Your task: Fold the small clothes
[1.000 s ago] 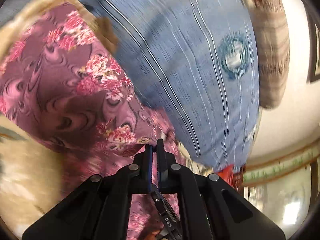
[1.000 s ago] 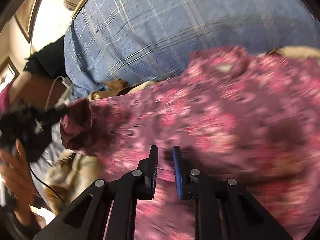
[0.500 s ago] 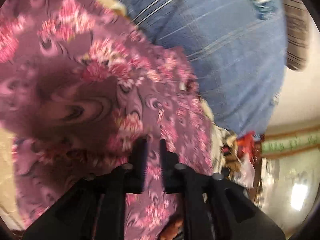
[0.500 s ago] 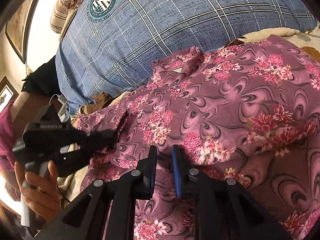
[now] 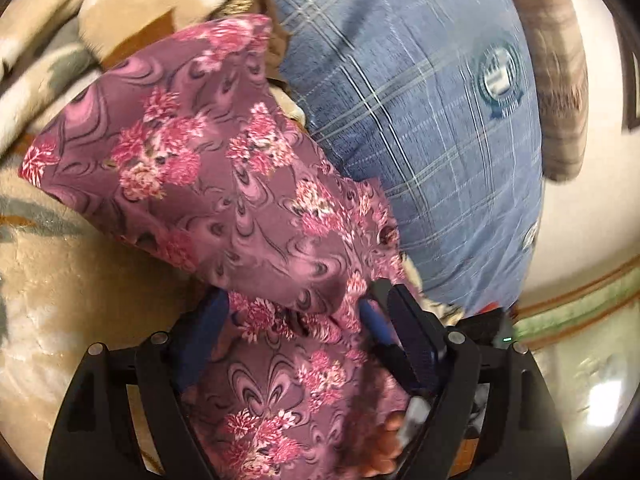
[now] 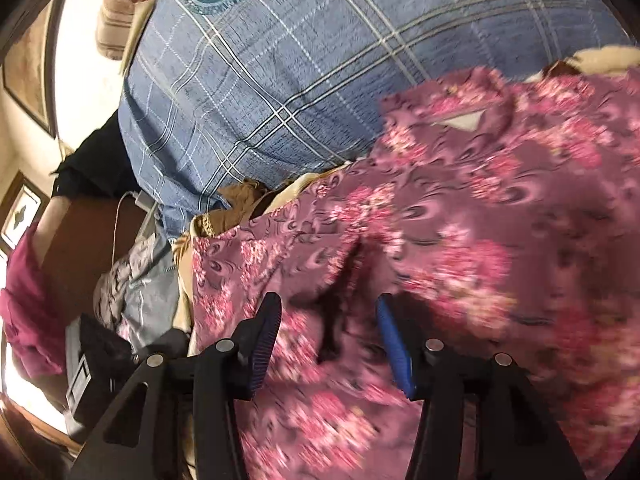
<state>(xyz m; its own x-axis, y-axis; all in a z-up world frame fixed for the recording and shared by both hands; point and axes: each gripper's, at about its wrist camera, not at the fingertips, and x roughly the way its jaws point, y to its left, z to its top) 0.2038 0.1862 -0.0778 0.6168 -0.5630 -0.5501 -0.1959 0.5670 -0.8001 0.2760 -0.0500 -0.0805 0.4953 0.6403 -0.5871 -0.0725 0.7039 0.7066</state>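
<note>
Releasing the top after a fold

Both tools just opening: left tool [image 5: 296, 316] and right tool [image 6: 328, 332] spread, pads clear, cloth loose between. Floral top [image 5: 208, 184] lies on the blanket [image 5: 80, 288], against the blue pillow [image 5: 420, 120]. Partly folded; tidying probably left.

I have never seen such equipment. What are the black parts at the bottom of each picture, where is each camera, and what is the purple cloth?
No robot here: a person holds one two-finger gripper in each hand, with a wide-angle camera on each looking along its fingers. One picture is from the left gripper, the other from the right gripper. The black parts are their fingers. Both jaws have just been opening and now stand apart, with cloth lying loose between them. That cloth is a purple floral garment, being folded on a beige blanket. Behind it leans a blue checked pillow.
</note>
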